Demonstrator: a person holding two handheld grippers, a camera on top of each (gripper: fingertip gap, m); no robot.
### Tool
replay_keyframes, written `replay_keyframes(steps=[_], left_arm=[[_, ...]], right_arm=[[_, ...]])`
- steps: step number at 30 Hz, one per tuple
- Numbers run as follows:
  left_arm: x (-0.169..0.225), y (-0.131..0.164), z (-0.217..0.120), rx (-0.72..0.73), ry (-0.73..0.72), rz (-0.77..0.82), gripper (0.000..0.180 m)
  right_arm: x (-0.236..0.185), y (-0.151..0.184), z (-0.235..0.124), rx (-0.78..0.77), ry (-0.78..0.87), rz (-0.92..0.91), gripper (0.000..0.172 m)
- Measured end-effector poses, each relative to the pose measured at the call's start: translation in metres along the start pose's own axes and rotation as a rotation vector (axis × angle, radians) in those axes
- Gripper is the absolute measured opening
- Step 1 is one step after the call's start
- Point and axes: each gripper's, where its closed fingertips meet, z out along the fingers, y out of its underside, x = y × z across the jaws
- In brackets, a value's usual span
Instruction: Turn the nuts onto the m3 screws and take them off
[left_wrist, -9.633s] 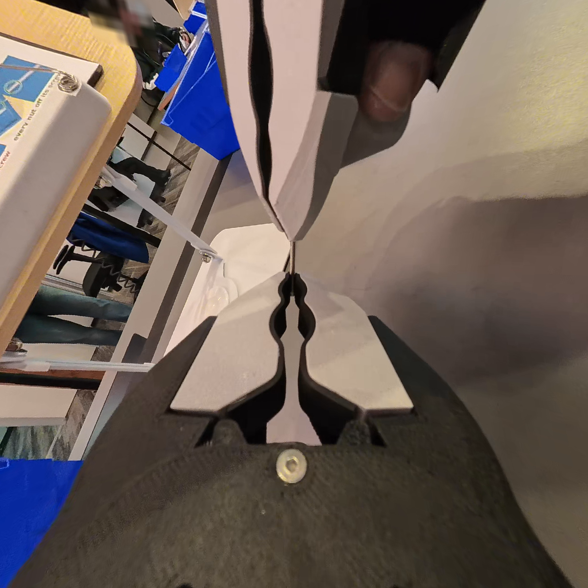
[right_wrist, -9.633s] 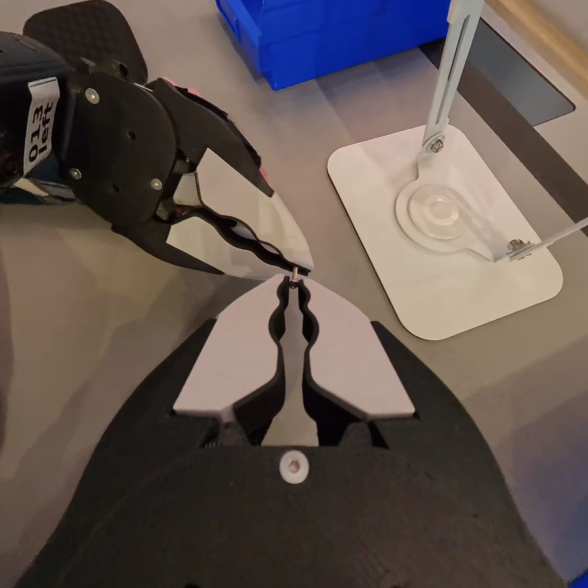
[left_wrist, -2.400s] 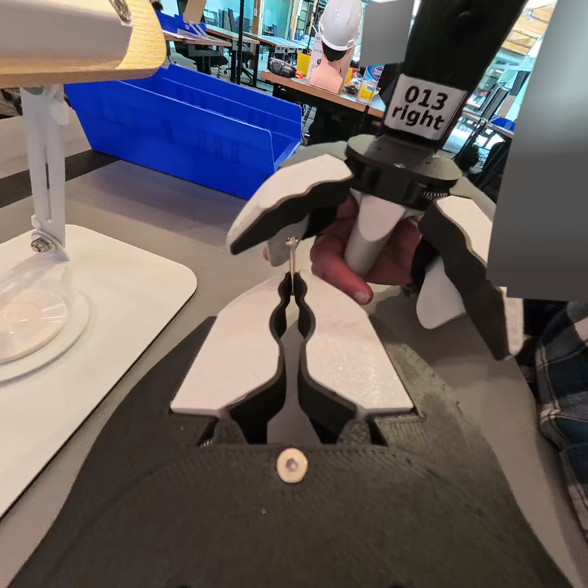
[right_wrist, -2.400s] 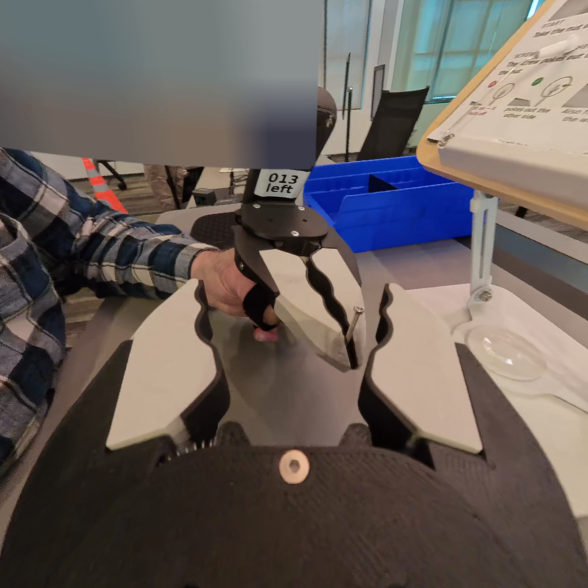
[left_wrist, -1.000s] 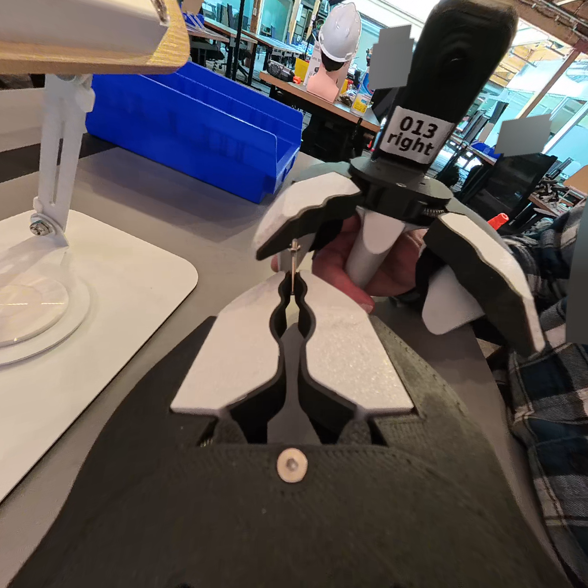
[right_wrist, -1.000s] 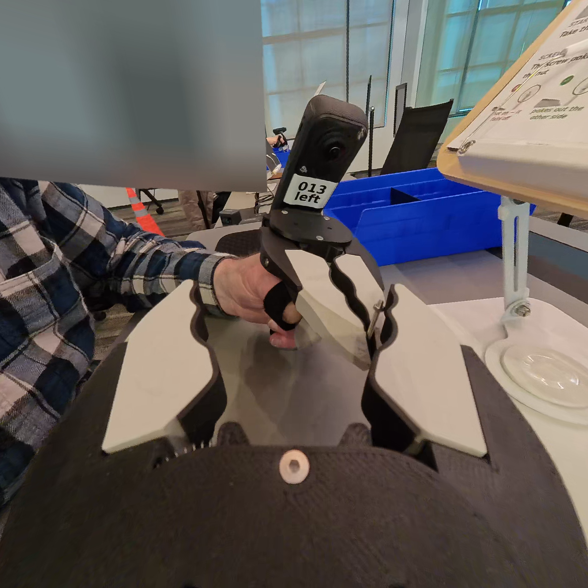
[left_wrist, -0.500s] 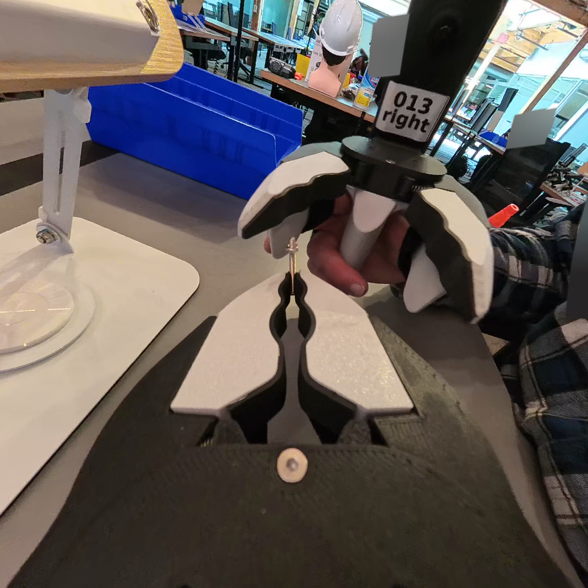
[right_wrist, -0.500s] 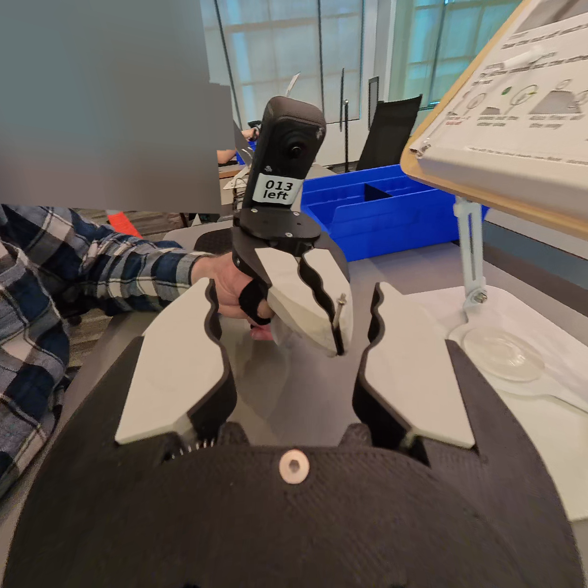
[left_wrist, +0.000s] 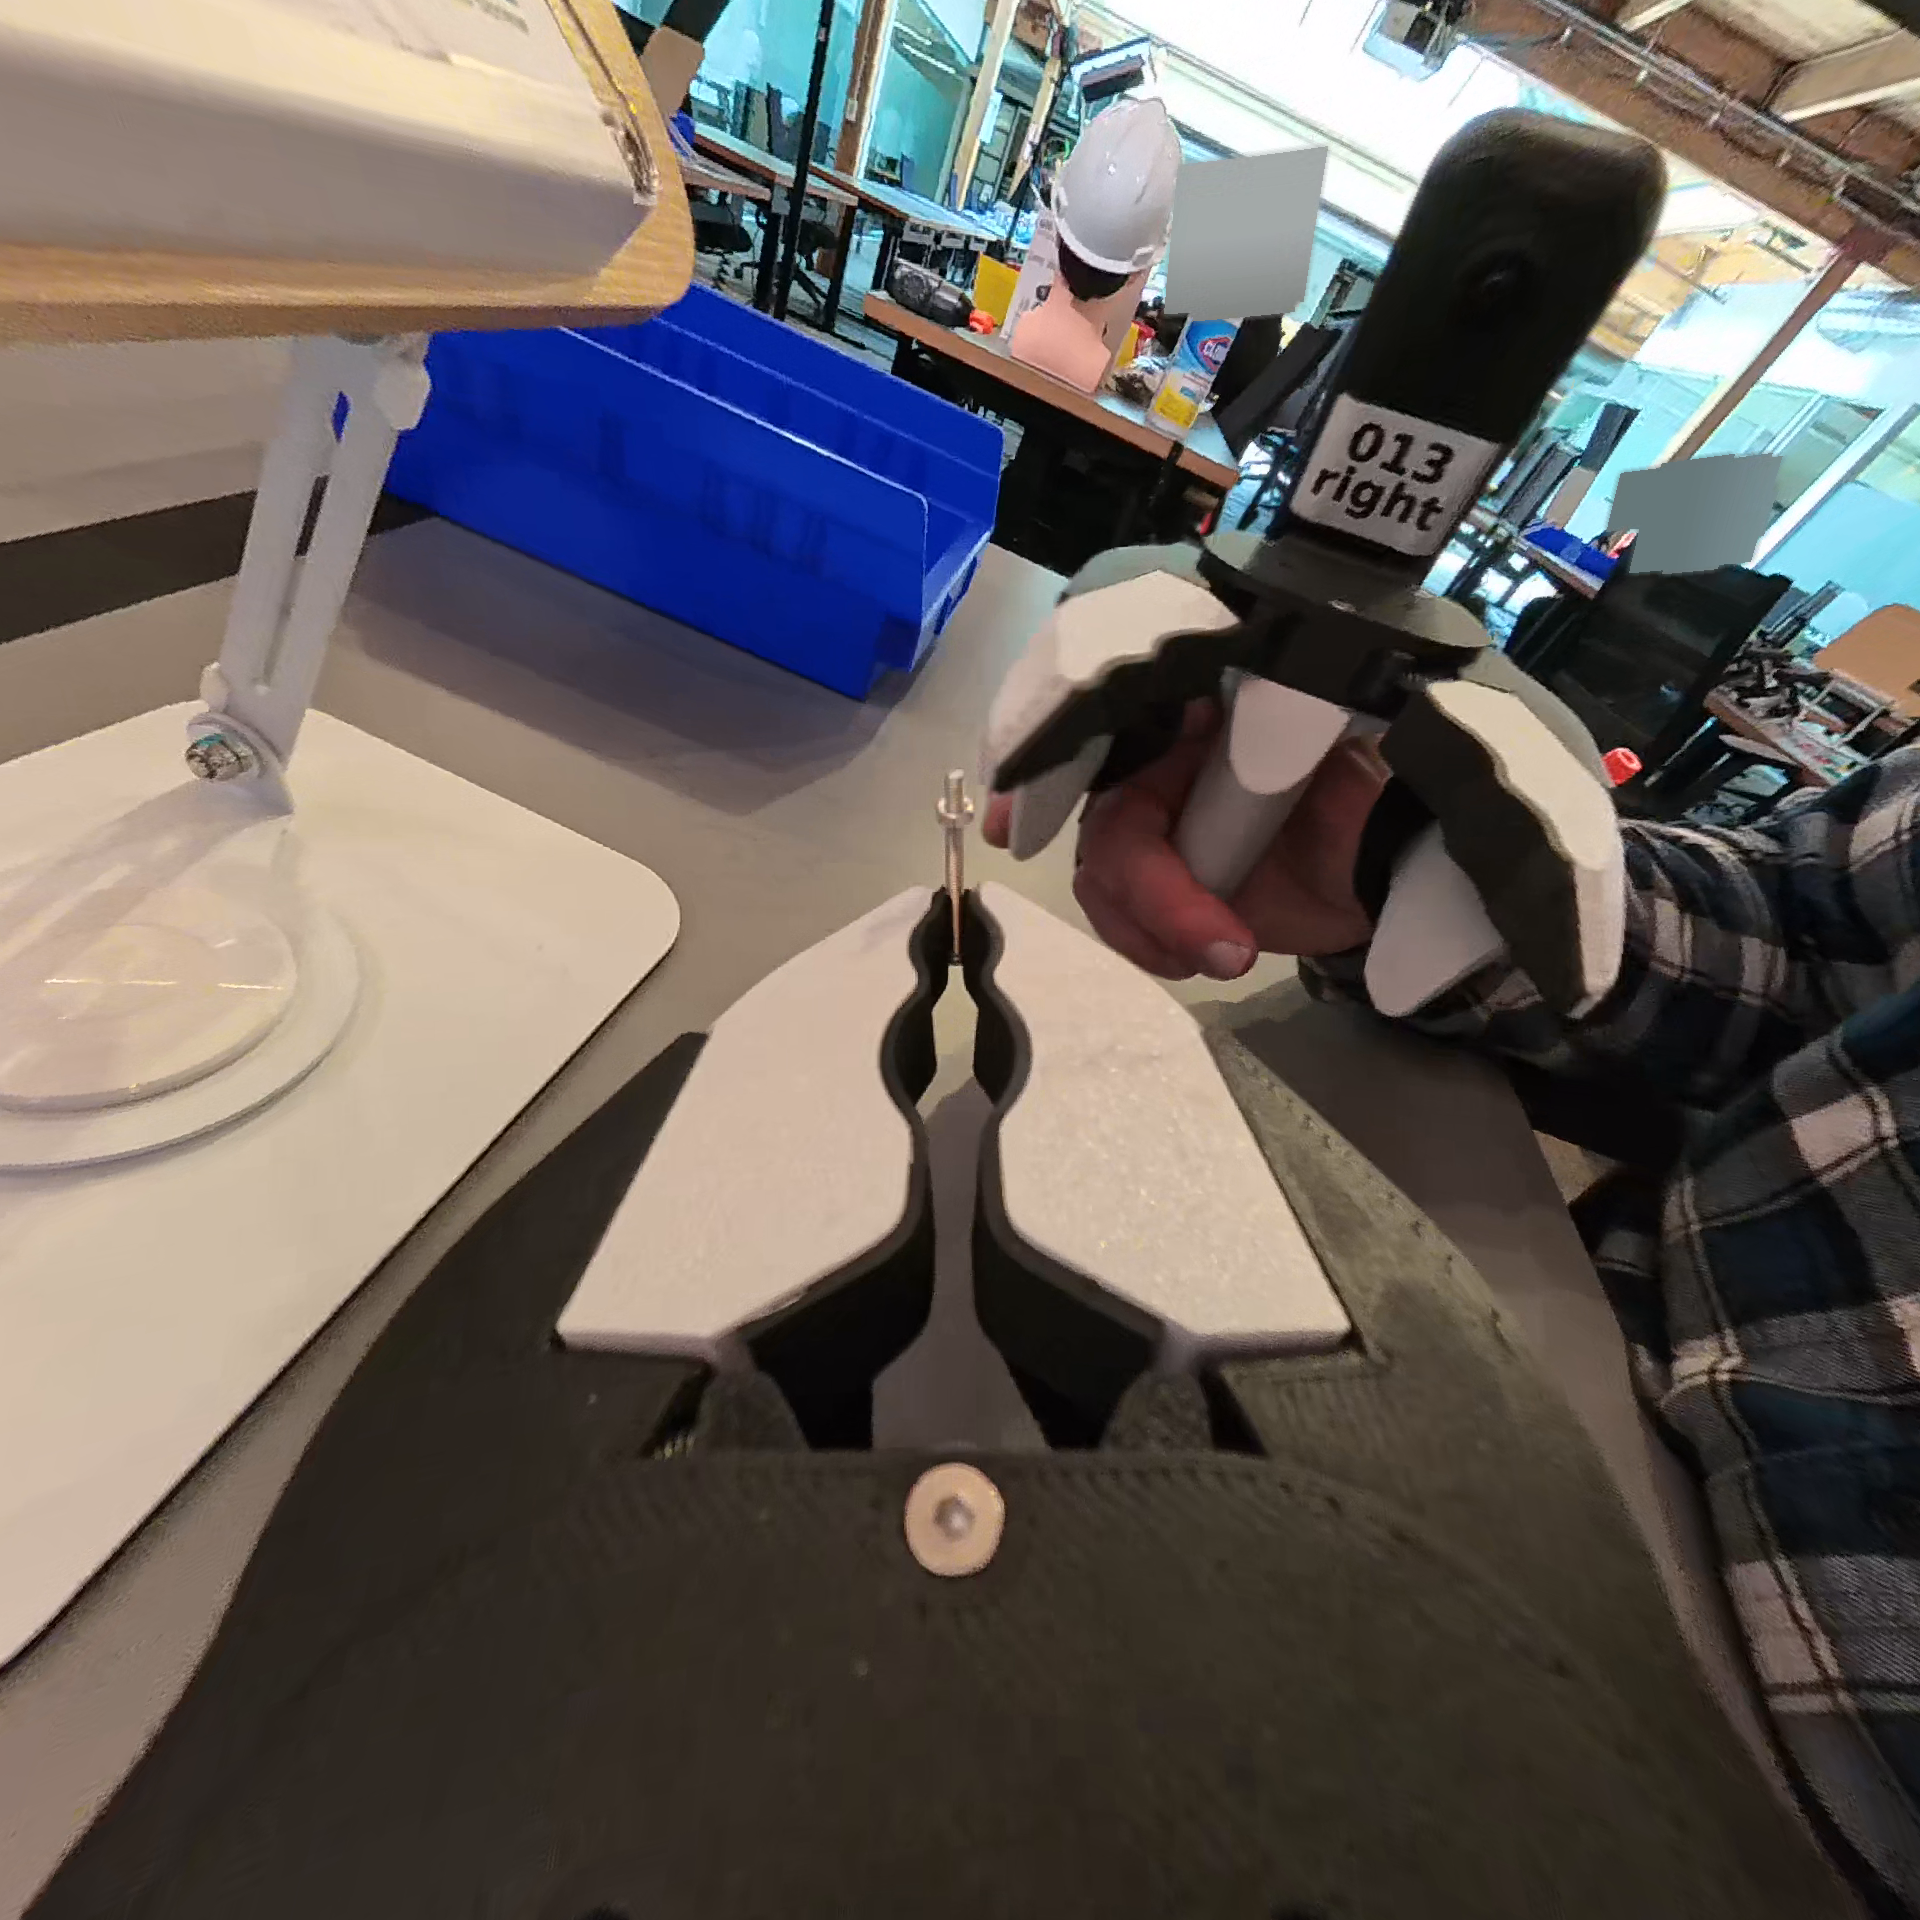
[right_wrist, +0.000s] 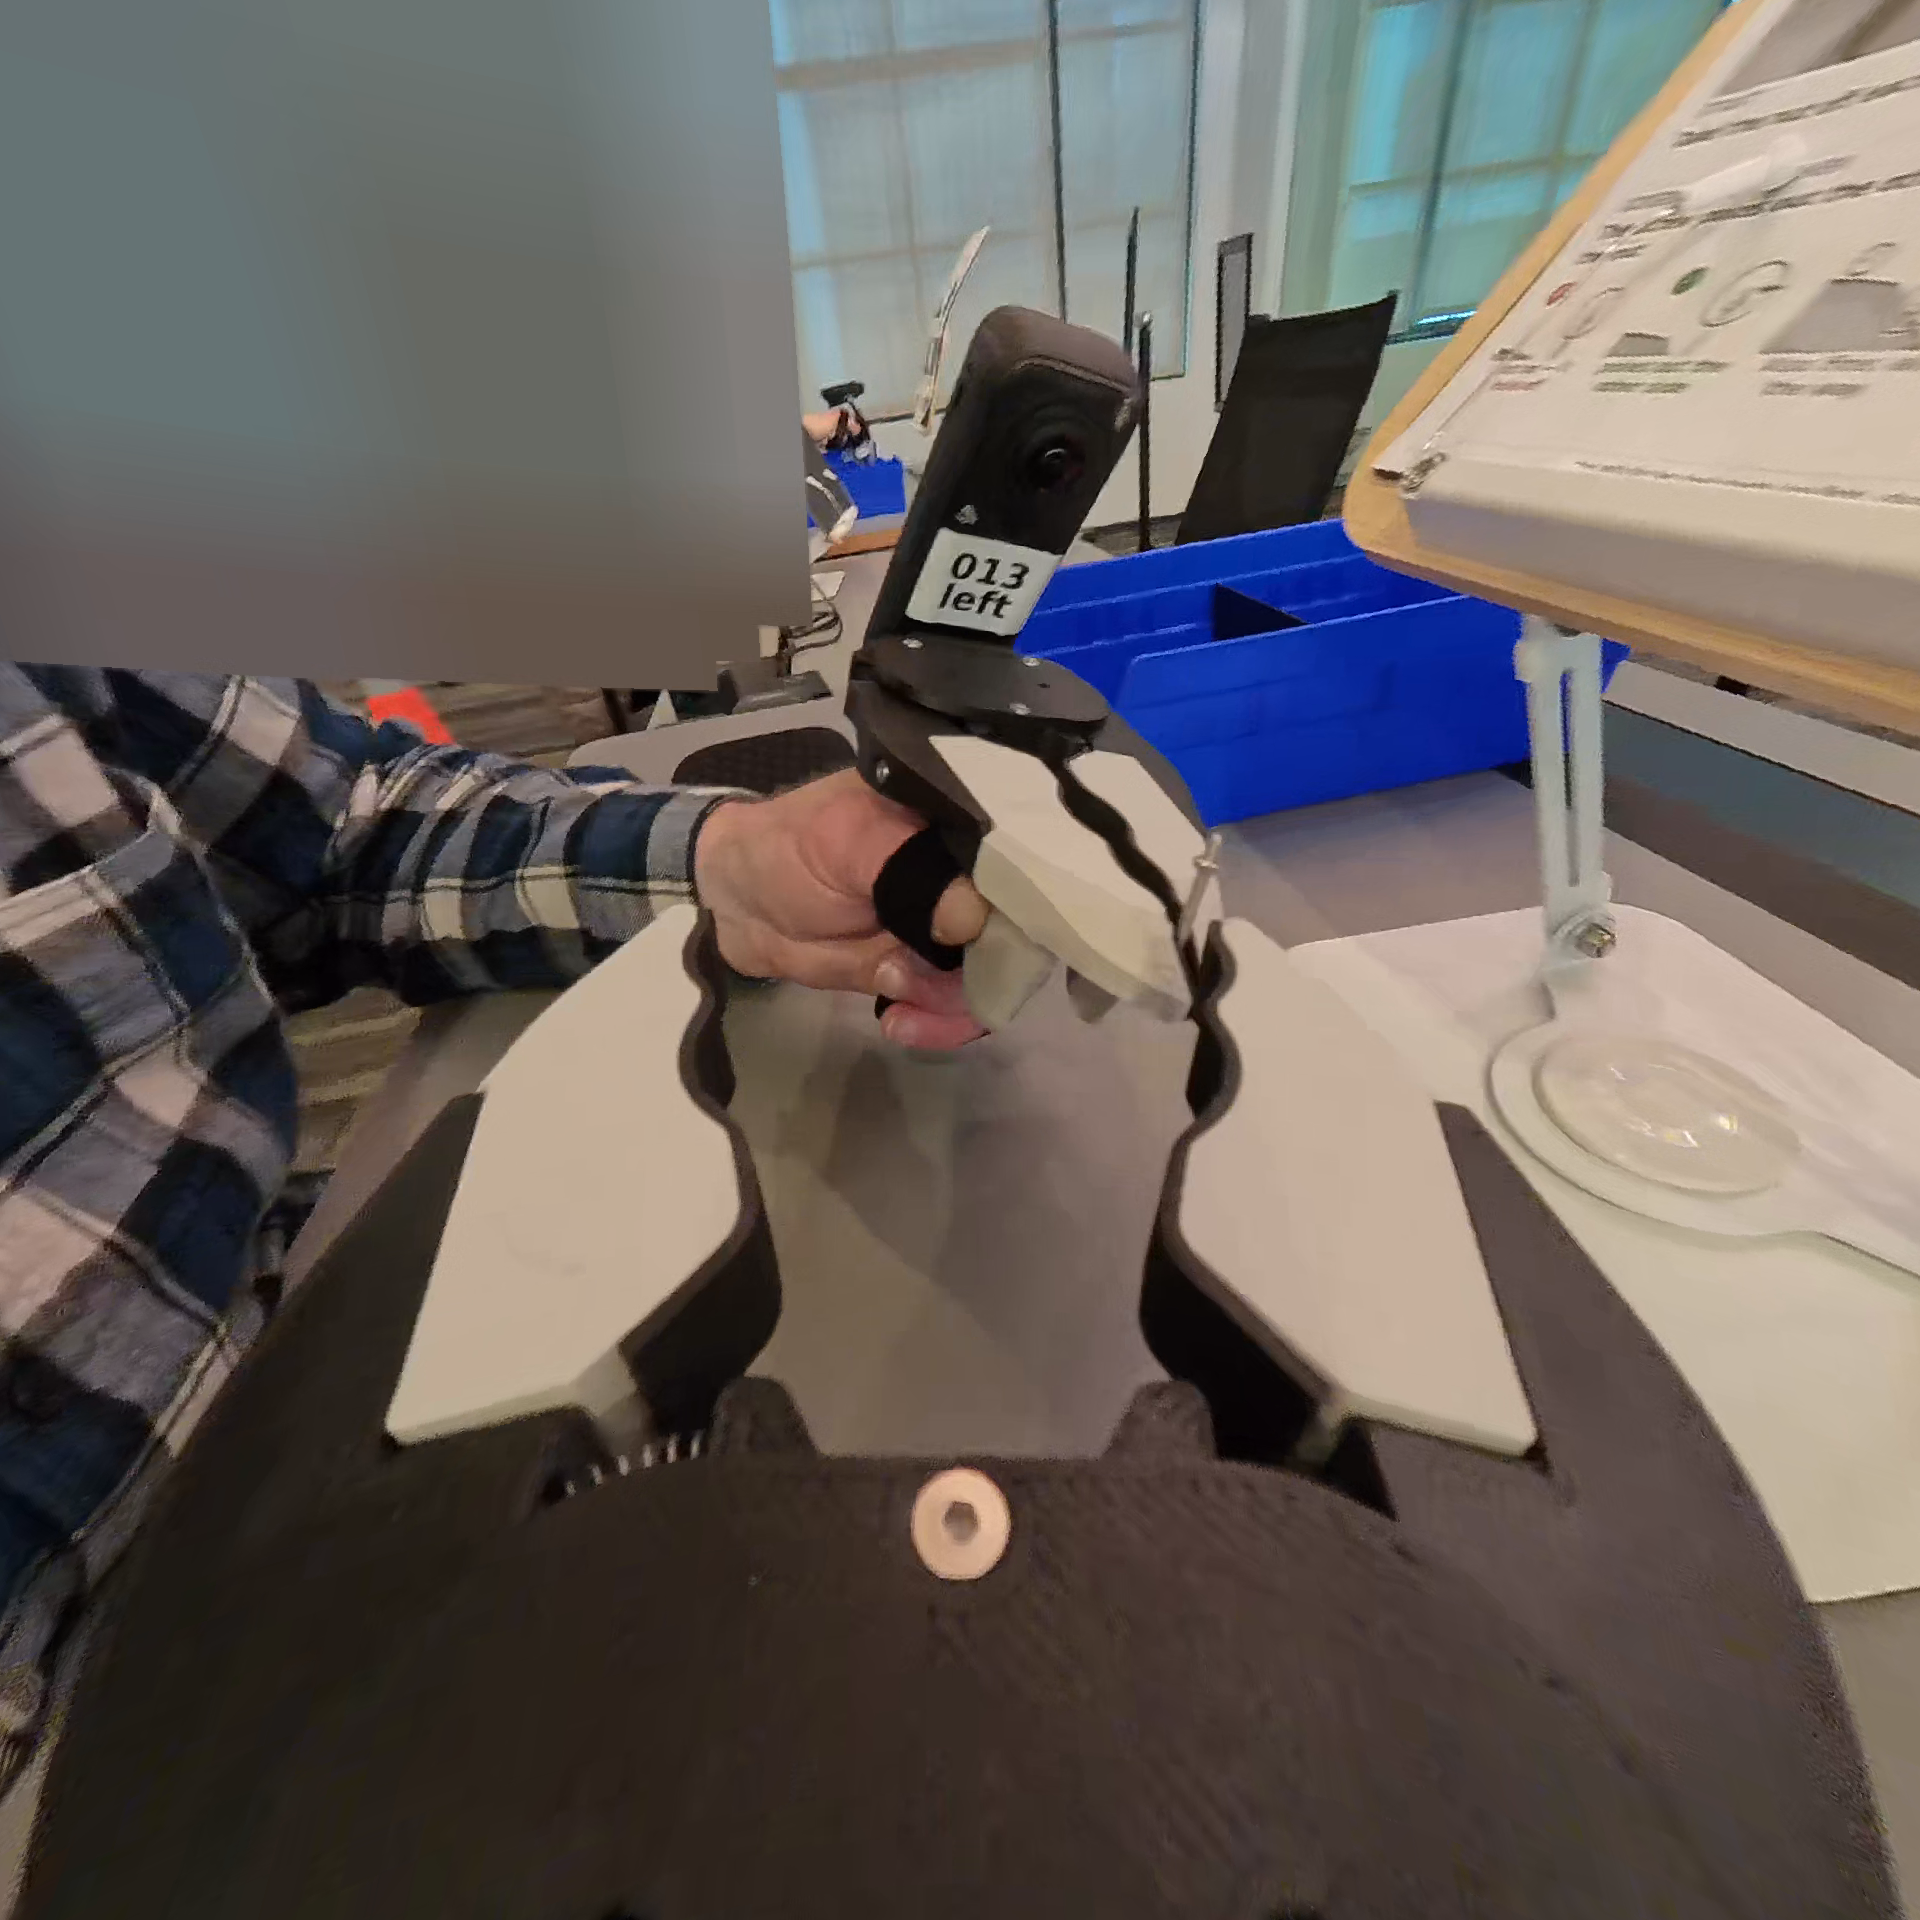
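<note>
Pinching the lower end of a thin silver screw (left_wrist: 952, 852) between its clenched tips, the left claw (left_wrist: 956, 914) held it upright above the grey bench (left_wrist: 790, 790), and a small nut sat threaded near the screw's top. The right claw (right_wrist: 961, 956) was released, its two white fingers (right_wrist: 613, 1122) standing wide apart with nothing between them but the bench and, farther off, the left claw with its screw just beside the right claw's right-hand finger, whether touching it could not be told. In the left wrist view the right claw hung near the screw's right side, apart from it, gripped by a hand (left_wrist: 1195, 894) in a plaid sleeve (left_wrist: 1766, 1039). To the left lay a white base plate (left_wrist: 499, 935) carrying a clear round dish (left_wrist: 125, 997) and a white bracket (left_wrist: 281, 623) that propped up a tilted wooden board (left_wrist: 416, 281). A blue bin (left_wrist: 707, 499) stood behind on the bench.
</note>
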Motion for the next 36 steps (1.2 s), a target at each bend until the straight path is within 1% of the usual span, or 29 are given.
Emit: replay_keyframes(steps=[3,4,8,11,12,13,14,15,18,19,20,22,24,26,28,32,36], left_arm=[[0.007,0.004,0.005,-0.023,0.019,0.015,0.001],[0.009,0.005,0.006,-0.027,0.024,0.018,0.001],[0.010,0.006,0.007,-0.031,0.020,0.017,0.001],[0.007,0.003,0.003,-0.012,0.016,0.004,0.002],[0.004,0.002,0.002,-0.009,0.002,-0.001,0.001],[0.002,0.002,0.001,-0.004,-0.006,-0.001,0.001],[0.002,0.001,0.001,0.001,0.000,-0.006,0.001],[0.003,0.000,0.000,0.004,0.005,-0.008,0.001],[0.006,0.002,0.002,-0.019,-0.009,0.028,0.001],[0.008,0.002,0.003,-0.024,-0.015,0.038,0.001],[0.008,0.002,0.003,-0.033,-0.026,0.054,0.001],[0.009,0.003,0.003,-0.040,-0.031,0.065,0.001],[0.009,0.004,0.002,-0.046,-0.039,0.073,0.001],[0.008,0.006,0.002,-0.057,-0.047,0.085,0.001],[0.009,0.006,0.002,-0.068,-0.048,0.100,0.001],[0.012,0.009,0.005,-0.090,-0.051,0.128,0.001],[0.013,0.008,0.006,-0.079,-0.054,0.153,0.002]], right_arm=[[0.006,0.001,0.007,-0.007,0.012,0.005,0.090],[0.007,0.001,0.011,-0.008,0.010,0.011,0.094],[-0.003,0.004,0.022,-0.025,-0.038,0.023,0.096],[-0.008,0.001,0.016,-0.019,-0.023,0.010,0.101],[-0.013,-0.001,0.011,-0.009,-0.043,0.001,0.097],[-0.017,-0.003,0.007,0.001,-0.071,0.005,0.074],[-0.015,-0.005,0.005,0.002,-0.058,0.019,0.074],[-0.009,-0.004,0.004,-0.013,-0.026,0.023,0.079],[0.013,-0.006,0.002,-0.017,0.079,0.021,0.066],[0.019,-0.007,0.002,-0.013,0.100,0.036,0.059],[0.024,-0.007,0.003,-0.012,0.116,0.049,0.048],[0.028,-0.004,0.006,-0.019,0.128,0.060,0.038],[0.029,-0.002,0.009,-0.021,0.128,0.070,0.032],[0.031,0.000,0.011,-0.018,0.134,0.092,0.030],[0.032,0.003,0.012,-0.033,0.134,0.097,0.018],[0.033,0.007,0.012,-0.055,0.149,0.086,0.005],[0.033,0.006,0.010,-0.039,0.154,0.084,0.005]])
